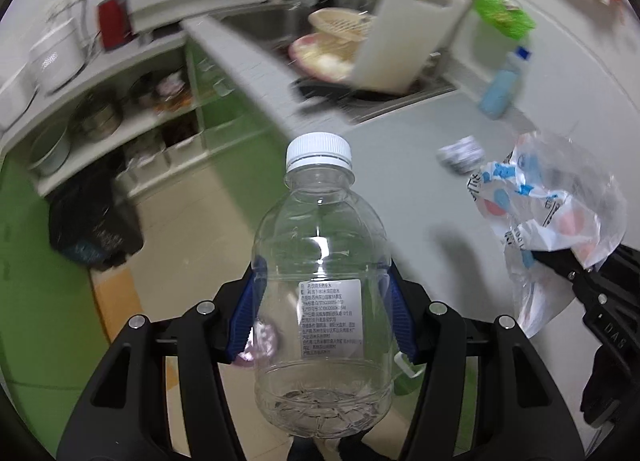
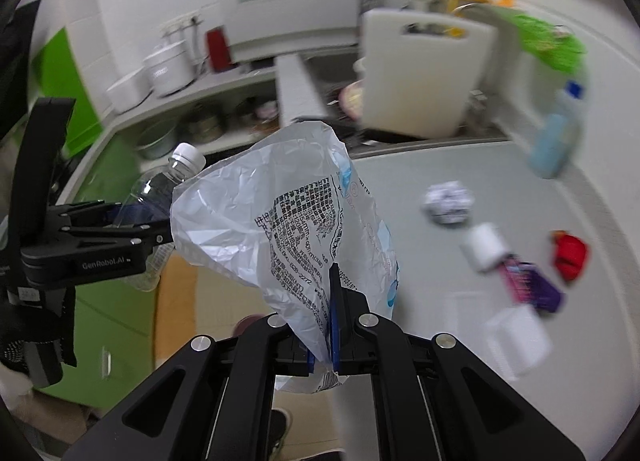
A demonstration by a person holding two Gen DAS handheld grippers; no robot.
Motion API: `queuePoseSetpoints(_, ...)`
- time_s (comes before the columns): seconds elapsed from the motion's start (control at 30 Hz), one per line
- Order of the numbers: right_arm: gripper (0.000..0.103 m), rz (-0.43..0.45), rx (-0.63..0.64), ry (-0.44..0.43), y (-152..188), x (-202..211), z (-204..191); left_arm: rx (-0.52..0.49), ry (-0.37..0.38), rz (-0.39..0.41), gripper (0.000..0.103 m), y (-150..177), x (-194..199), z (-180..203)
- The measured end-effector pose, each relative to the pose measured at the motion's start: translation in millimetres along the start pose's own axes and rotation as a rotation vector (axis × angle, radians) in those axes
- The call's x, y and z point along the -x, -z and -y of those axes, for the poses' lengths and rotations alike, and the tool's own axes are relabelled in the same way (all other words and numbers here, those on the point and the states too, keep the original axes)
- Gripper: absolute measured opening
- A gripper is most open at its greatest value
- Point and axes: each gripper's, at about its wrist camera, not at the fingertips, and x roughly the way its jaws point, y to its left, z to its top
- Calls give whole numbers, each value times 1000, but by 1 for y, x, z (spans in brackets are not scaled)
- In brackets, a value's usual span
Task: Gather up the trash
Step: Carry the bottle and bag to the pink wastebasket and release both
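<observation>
The left gripper [image 1: 322, 309] clamps an empty water bottle [image 1: 320, 293] out past the grey counter's [image 1: 400, 149] edge. The right gripper [image 2: 333, 313] pinches a crumpled plastic bag [image 2: 288, 221] beside it, over tiled kitchen floor [image 1: 192, 229].

Setting: domestic kitchen.
Indicators: a steel sink [image 1: 256, 21] holding dishes and a colander [image 1: 340, 23], a white cutting board [image 2: 424, 73] leaning at its edge, a rice cooker [image 2: 168, 67] on the counter, and open shelves [image 1: 120, 117] stocked with metal pots.

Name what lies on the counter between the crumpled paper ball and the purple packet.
A small white roll, seen in the right wrist view, between the paper ball and the purple packet.
</observation>
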Motion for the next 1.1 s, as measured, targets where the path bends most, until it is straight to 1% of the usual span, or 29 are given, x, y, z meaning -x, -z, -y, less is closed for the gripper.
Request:
queuePoseSetpoints(0.07, 5, -32, 17, -22, 2, -25, -18, 25, -12, -23, 57, 15, -14, -25)
queuePoseSetpoints(0.13, 5, -75, 32, -50, 9, -61, -38, 55, -17, -62, 57, 34, -39, -55)
queuePoseSetpoints(0.17, 5, -96, 41, -60, 16, -79, -48, 62, -17, -77, 57, 41, -49, -65)
queuePoseSetpoints(0.23, 5, -127, 53, -80, 30, -107, -64, 77, -31, -115, 57, 64, -84, -90)
queuePoseSetpoints(0.33, 5, -192, 78, -99, 58, -167, -86, 107, -32, -165, 57, 94, -134, -120)
queuePoseSetpoints(0.47, 5, -258, 87, -109, 98, -237, -95, 143, -32, -245, 57, 148, -226, -158)
queuePoseSetpoints(0.5, 5, -270, 87, -109, 107, -252, -96, 146, -33, -255, 57, 157, -242, -163)
queuePoseSetpoints(0.53, 5, -279, 87, -108, 116, -264, -97, 151, -33, -278, 58, 172, -270, -171)
queuePoseSetpoints(0.6, 5, -299, 84, -106, 135, -290, -93, 165, -29, -305, 58, 195, -309, -183)
queuePoseSetpoints(0.7, 5, -325, 77, -99, 158, -323, -88, 193, -38, -338, 58, 226, -364, -199)
queuePoseSetpoints(0.8, 5, -352, 70, -96, 176, -354, -80, 217, -42, -348, 59, 246, -401, -213)
queuePoseSetpoints(0.83, 5, -359, 71, -97, 182, -362, -79, 222, -39, -351, 62, 254, -413, -217)
queuePoseSetpoints(0.87, 5, -366, 73, -98, 188, -371, -79, 223, -39, -352, 79, 257, -420, -219)
queuePoseSetpoints(0.93, 5, -376, 77, -100, 193, -388, -79, 238, -35, -340, 100, 265, -429, -223)
queuePoseSetpoints(0.97, 5, -383, 77, -105, 197, -397, -80, 249, -34, -332, 100, 270, -434, -227)
queuePoseSetpoints(1.1, 5, -399, 87, -132, 202, -422, -94, 273, -39, -347, 100, 277, -442, -237)
